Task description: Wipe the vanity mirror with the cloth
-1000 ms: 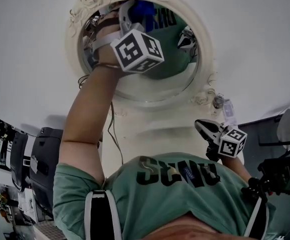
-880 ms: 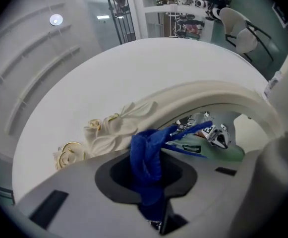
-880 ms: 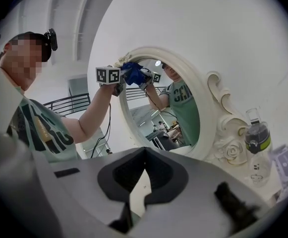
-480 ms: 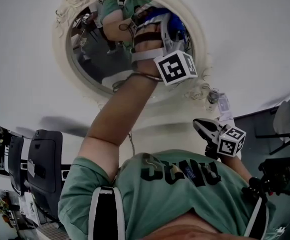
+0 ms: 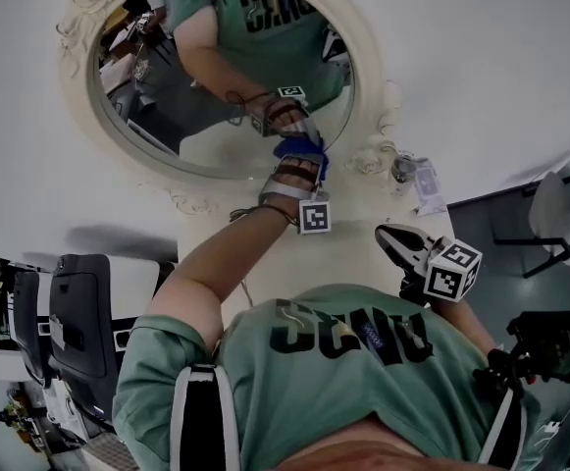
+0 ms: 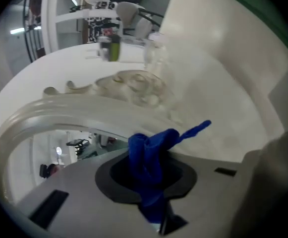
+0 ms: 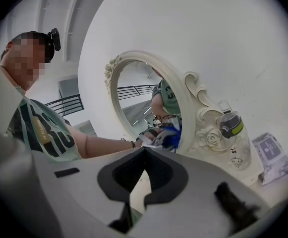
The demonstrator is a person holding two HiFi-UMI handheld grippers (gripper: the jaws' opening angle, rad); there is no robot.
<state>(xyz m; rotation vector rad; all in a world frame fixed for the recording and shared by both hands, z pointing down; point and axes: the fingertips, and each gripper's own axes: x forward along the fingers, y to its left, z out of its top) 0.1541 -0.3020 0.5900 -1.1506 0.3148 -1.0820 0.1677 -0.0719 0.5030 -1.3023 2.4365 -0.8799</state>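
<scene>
While its jaws are clamped on a bunched blue cloth [image 6: 149, 150], the left gripper [image 5: 299, 157] reaches up to the oval vanity mirror with the ornate cream frame [image 5: 365, 62]. In the head view the cloth meets its own reflection at the lower right part of the glass, close to the frame's inner edge. In the left gripper view a twisted tail of the cloth sticks out past the jaws over the scrolled frame. The person's bare forearm [image 5: 216, 258] rises from a green T-shirt [image 5: 353, 361] to that gripper, whose cube with square markers hangs just under the mirror's lower rim.

The right gripper [image 5: 390, 237] is held low and well apart from the mirror, above the pale tabletop [image 5: 348, 253]. Its jaws are closed, with nothing between them. Its view looks at the mirror from the side.

A clear plastic bottle with a dark and green cap [image 7: 232, 135] stands just beside the frame's rose carving. A small printed paper packet [image 7: 270, 155] lies near the bottle on the tabletop. A black office chair [image 5: 88, 312] stands at the left edge of the head view.
</scene>
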